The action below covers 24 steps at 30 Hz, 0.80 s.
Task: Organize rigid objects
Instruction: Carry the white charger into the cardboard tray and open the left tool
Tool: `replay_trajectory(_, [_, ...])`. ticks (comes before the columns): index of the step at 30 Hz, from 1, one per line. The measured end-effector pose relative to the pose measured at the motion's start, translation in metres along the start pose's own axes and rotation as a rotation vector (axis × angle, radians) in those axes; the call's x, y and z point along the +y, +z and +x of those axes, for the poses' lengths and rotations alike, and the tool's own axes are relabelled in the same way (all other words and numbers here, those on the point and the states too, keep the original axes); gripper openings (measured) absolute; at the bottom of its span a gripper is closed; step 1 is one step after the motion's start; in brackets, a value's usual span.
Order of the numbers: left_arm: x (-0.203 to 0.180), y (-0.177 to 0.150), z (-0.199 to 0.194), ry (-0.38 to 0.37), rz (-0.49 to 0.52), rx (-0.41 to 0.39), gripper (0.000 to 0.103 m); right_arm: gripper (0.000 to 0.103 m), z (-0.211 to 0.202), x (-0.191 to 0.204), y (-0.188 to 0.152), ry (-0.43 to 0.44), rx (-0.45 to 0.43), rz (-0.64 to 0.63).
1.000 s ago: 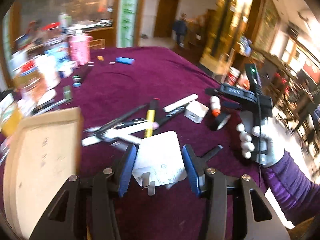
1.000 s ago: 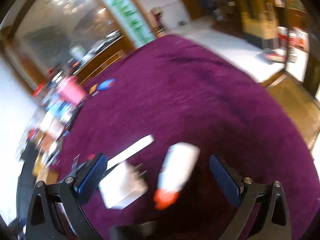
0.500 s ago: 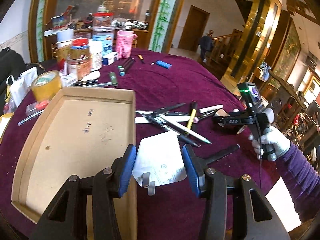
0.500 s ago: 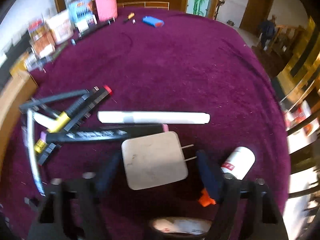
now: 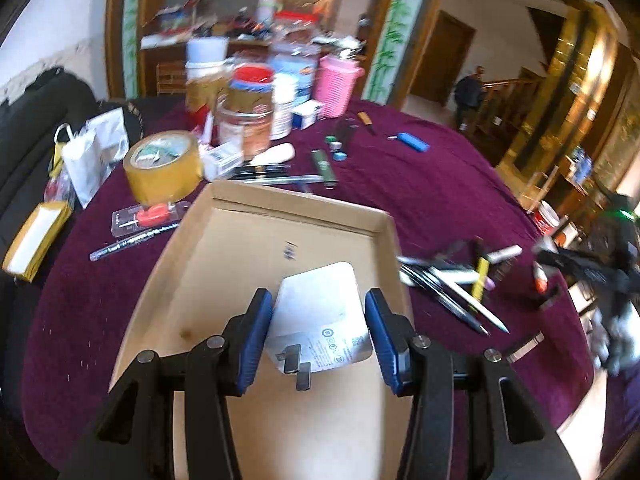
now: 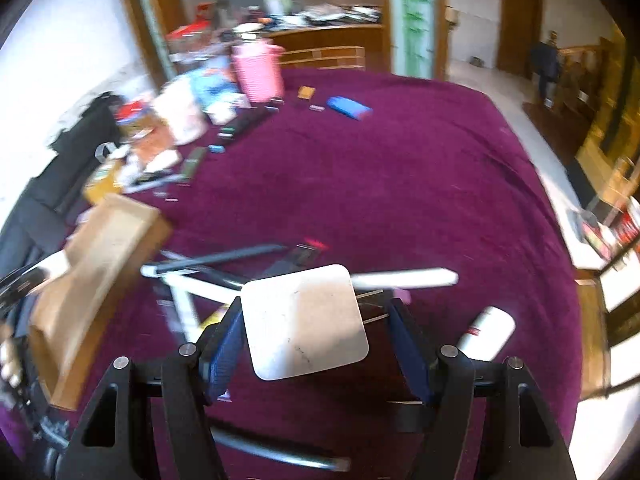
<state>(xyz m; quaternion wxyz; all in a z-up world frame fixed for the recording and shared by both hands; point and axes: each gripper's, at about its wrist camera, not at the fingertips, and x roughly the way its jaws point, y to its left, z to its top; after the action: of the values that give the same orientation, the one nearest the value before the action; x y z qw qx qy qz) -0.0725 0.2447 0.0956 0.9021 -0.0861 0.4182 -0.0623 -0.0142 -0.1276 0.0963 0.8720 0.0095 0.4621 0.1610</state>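
Observation:
My left gripper (image 5: 318, 334) is shut on a white plug charger (image 5: 320, 316) and holds it above the cardboard tray (image 5: 240, 264), over the tray's right half. My right gripper (image 6: 314, 340) is shut on a second white square charger (image 6: 304, 320), its prongs pointing right, lifted over the purple cloth. A pile of pens and markers (image 5: 460, 280) lies right of the tray; it also shows in the right wrist view (image 6: 224, 272). The tray shows at the left of the right wrist view (image 6: 100, 264). The right gripper shows blurred at the right edge of the left wrist view (image 5: 592, 272).
A small white bottle with a red cap (image 6: 486, 334) lies right of my right gripper. Jars, a pink cup (image 5: 336, 88) and a tape roll (image 5: 162, 168) crowd the table's far left. A blue lighter (image 5: 412, 142) lies further back. The table edge (image 6: 576, 280) drops off at right.
My left gripper has carried its charger left, from over the cloth to above the tray. My right gripper has closed on the second charger and lifted it off the cloth.

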Motion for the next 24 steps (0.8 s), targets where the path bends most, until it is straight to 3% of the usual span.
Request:
replay_trajectory(9, [0.046,0.037,0.065,0.139,-0.089,0.056,0.047,0.073,0.043,0.134,0.030,0.133,0.044,-0.168])
replay_trajectory(15, [0.065,0.043,0.080,0.179,-0.160,0.045,0.048,0.074,0.081,0.205,0.041,0.143,0.078,-0.289])
replay_trajectory(19, [0.074,0.044,0.079,0.172,-0.210,0.031,0.049,0.074,0.105,0.228,0.044,0.123,0.108,-0.329])
replay_trajectory(24, [0.077,0.038,0.060,0.137,-0.227,0.002,0.059,0.073,0.128,0.237,0.046,0.056,0.133,-0.371])
